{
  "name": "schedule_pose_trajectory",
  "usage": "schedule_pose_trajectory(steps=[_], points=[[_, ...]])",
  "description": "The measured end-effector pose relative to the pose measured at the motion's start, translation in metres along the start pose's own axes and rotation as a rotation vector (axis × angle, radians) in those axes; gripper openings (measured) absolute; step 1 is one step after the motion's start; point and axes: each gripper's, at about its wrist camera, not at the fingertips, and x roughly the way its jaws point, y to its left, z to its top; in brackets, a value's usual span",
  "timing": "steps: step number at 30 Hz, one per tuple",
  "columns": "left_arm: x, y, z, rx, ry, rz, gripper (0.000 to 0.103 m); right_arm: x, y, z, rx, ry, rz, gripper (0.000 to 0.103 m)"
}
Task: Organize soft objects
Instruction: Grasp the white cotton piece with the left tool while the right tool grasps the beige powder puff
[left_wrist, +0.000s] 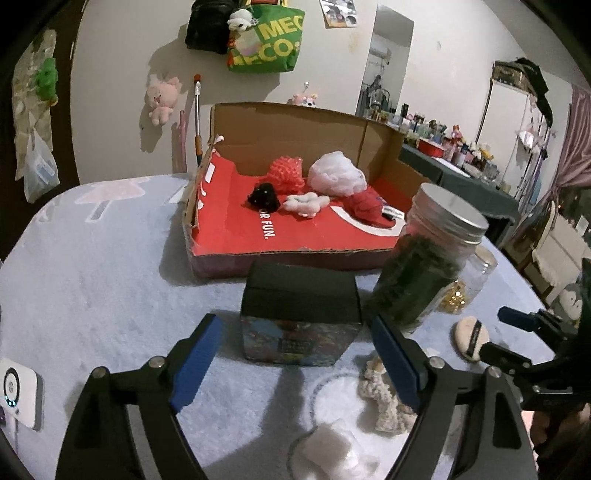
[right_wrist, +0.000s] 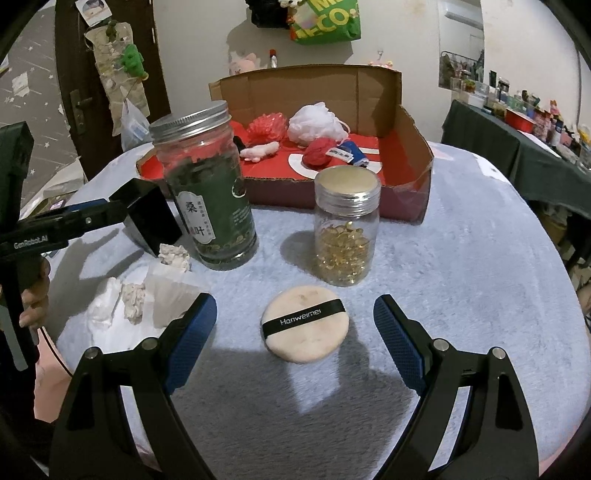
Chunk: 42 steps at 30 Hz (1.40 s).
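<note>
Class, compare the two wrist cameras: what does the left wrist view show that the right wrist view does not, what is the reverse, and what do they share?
Only the left wrist view shows the black fuzzy item in the cardboard box and the white device at the table edge. Only the right wrist view shows the puff's printed strap readably and the blue item in the box. Both show the tea jar, capsule jar, powder puff and small black box.

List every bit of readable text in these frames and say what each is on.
"Hanweimei": black band of the powder puff.
"GenRobot.AI": left gripper.
"OR FUN.": red liner of the cardboard box.
"MEC", "ECO:": cut-off letters on the green bag.
Tea jar label: too blurred.
</note>
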Motion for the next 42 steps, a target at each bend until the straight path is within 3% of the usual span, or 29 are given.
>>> schedule_pose_trajectory(steps=[5,8,18,20,21,23,25,27,28,29,33,42], points=[[-0.010,-0.001,-0.006,0.000,-0.012,-0.017,0.085,-0.002,0.001,-0.002,0.005,0.001,0.011,0.087],[-0.016,-0.002,-0.019,-0.013,-0.006,-0.025,0.092,0.000,0.002,-0.004,-0.001,0.006,0.018,0.087],[-0.015,-0.009,-0.056,-0.029,0.069,-0.019,0.092,0.014,0.004,-0.013,-0.015,0.002,-0.043,0.087],[-0.013,-0.010,-0.059,-0.025,0.079,-0.015,0.087,0.016,0.001,-0.012,-0.005,0.005,-0.042,0.087],[-0.013,-0.011,-0.060,-0.021,0.084,-0.016,0.079,0.017,-0.001,-0.012,0.006,0.007,-0.017,0.087],[-0.012,-0.012,-0.063,-0.014,0.103,-0.023,0.068,0.018,-0.005,-0.011,0.020,0.007,0.005,0.080],[-0.009,-0.013,-0.065,-0.004,0.122,-0.038,0.046,0.021,-0.007,-0.011,0.023,0.025,0.019,0.050],[-0.009,-0.014,-0.068,0.012,0.117,-0.036,0.031,0.022,-0.008,-0.013,0.029,0.029,0.031,0.048],[-0.010,-0.014,-0.068,0.013,0.118,-0.051,0.021,0.018,-0.007,-0.014,0.017,0.014,0.031,0.041],[-0.010,-0.013,-0.068,0.001,0.122,-0.068,0.019,0.016,-0.005,-0.014,0.006,0.007,0.025,0.038],[-0.014,-0.018,-0.059,0.019,0.104,-0.078,0.017,0.002,0.001,-0.010,-0.022,-0.025,0.030,0.010],[-0.012,-0.033,-0.035,0.068,0.077,-0.129,0.017,-0.015,0.008,0.003,-0.001,-0.052,0.113,0.010]])
